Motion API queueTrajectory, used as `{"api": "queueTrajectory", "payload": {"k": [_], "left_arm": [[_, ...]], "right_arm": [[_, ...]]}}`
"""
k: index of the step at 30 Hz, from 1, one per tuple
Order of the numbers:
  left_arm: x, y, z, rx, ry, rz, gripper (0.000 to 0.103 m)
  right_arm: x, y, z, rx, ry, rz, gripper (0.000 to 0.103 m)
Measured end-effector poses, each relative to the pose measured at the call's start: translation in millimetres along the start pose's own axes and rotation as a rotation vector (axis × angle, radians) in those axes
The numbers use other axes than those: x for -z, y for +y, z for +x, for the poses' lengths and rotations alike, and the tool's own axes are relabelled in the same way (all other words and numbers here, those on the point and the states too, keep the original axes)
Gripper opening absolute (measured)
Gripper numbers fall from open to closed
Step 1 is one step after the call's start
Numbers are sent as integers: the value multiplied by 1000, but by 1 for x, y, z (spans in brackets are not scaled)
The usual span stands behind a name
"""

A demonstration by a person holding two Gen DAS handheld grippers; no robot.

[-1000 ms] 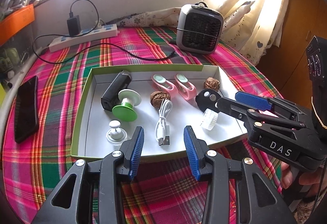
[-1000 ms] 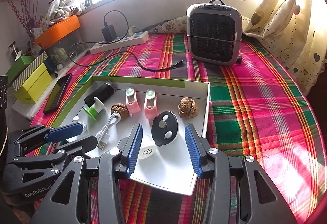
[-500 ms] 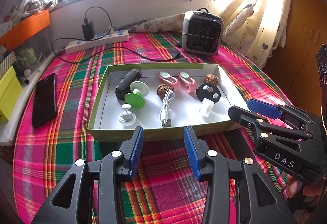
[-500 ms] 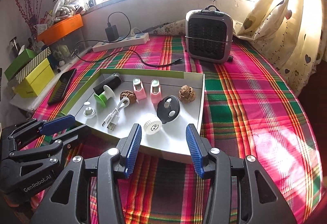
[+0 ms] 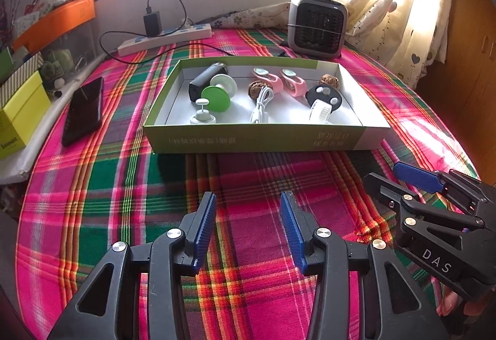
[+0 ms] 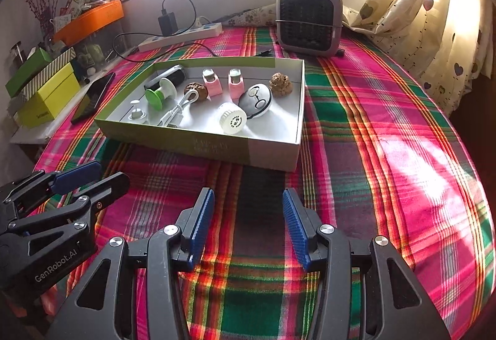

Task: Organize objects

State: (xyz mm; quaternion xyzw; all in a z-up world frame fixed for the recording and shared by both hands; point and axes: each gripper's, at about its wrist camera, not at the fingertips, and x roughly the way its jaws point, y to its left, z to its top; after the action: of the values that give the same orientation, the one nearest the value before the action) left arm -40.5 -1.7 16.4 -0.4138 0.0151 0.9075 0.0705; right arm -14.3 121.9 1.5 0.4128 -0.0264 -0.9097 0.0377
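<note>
We hold the left tool [image 5: 246,226] and the right tool [image 6: 246,223] released, jaws spread and gripping nothing, above the plaid-covered counter [image 6: 387,154]. At twelve o'clock of both sits the shallow box [image 5: 263,140], holding two pink clips [image 5: 280,80], a white cable [image 5: 260,104], a green spool [image 5: 217,96], a white cap [image 6: 232,122] and what look like two walnuts [image 6: 280,85]. A heater [image 6: 308,20] stands beyond.

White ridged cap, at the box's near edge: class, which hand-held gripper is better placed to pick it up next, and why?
Probably the right hand-held gripper. In its view the cap lies almost straight ahead of its open jaws. In the left view the cap sits off toward the right, past the left hand-held gripper.
</note>
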Motion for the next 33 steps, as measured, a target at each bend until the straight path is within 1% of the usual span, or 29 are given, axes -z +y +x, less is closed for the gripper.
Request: {"api": "queueTrajectory", "payload": {"k": [7, 8, 10, 17, 23, 25, 33], "left_arm": [[14, -2, 1, -24, 14, -7, 41], [15, -3, 1, -22, 16, -9, 41], [18, -5, 1, -21, 23, -6, 41], [22, -7, 0, -41, 15, -19, 41], [24, -12, 1, -79, 3, -26, 42], [24, -12, 0, -87, -2, -25, 42], [26, -12, -1, -82, -18, -39, 42]], "right_arm": [[15, -2, -2, 18, 16, 13, 48], [17, -2, -2, 23, 17, 11, 49], [20, -1, -4, 26, 12, 8, 56], [28, 2, -10, 42, -8, 9, 56], [31, 5, -11, 65, -26, 1, 57], [32, 6, -10, 69, -33, -4, 59], [33, 6, -10, 77, -39, -8, 61]]}}
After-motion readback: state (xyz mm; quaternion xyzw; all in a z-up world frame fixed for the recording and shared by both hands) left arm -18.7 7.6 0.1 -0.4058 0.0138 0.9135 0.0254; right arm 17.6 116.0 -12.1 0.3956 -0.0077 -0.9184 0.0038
